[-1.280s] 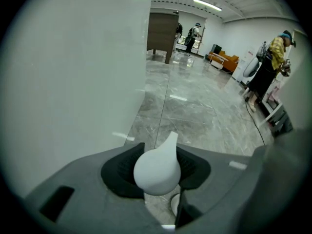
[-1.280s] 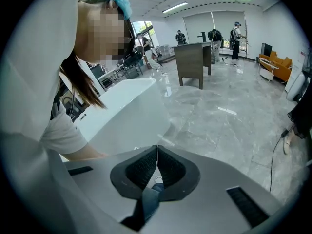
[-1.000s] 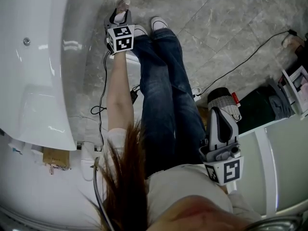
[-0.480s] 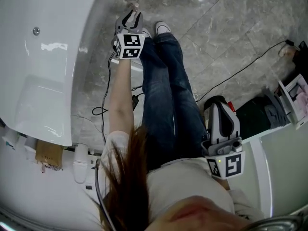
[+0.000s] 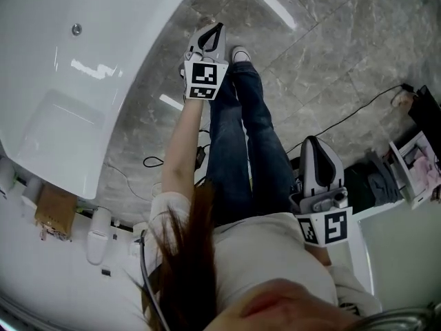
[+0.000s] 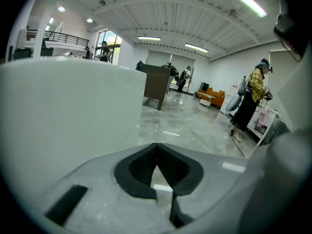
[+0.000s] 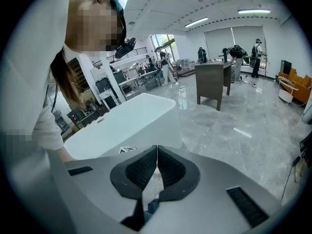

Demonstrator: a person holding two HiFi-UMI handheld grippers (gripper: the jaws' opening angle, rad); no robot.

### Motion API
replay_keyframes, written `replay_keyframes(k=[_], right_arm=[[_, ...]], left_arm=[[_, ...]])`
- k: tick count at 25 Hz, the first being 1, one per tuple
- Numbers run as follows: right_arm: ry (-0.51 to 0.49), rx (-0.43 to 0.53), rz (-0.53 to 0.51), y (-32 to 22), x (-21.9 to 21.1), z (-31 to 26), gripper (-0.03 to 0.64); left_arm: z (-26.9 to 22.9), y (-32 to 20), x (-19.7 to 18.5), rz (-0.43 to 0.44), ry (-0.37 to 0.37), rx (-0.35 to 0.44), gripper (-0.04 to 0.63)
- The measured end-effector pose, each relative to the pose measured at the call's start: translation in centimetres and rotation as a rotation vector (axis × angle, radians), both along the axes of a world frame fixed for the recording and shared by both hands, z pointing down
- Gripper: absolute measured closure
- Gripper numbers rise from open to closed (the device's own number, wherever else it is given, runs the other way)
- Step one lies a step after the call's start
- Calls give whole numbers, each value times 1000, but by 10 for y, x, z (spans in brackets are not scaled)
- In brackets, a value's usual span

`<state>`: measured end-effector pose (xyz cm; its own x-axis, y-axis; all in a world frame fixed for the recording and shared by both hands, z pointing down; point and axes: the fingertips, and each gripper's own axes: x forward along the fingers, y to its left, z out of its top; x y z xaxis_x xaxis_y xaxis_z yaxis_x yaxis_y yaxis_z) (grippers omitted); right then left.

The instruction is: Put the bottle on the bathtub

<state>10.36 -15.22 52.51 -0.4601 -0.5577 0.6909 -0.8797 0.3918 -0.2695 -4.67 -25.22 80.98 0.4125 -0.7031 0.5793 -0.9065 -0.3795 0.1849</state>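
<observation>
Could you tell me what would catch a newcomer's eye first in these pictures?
The white bathtub fills the head view's upper left, on a grey marble floor. Beside it the left gripper is held up, its jaws just closed with nothing between them. The right gripper, also shut and empty, hangs lower right by the person's jeans.

White bathtub (image 5: 103, 19), grey marbled floor (image 5: 331, 40)
</observation>
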Motion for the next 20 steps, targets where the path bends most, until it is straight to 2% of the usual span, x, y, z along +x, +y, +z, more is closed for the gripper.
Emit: replay_keyframes(k=[7, 20], right_arm=[[-27, 37, -50, -10, -11, -28, 603], [-57, 87, -163, -24, -40, -48, 603]], left_arm=[[-71, -19, -6, -15, 7, 106, 580], [-178, -22, -42, -122, 18, 223, 581]])
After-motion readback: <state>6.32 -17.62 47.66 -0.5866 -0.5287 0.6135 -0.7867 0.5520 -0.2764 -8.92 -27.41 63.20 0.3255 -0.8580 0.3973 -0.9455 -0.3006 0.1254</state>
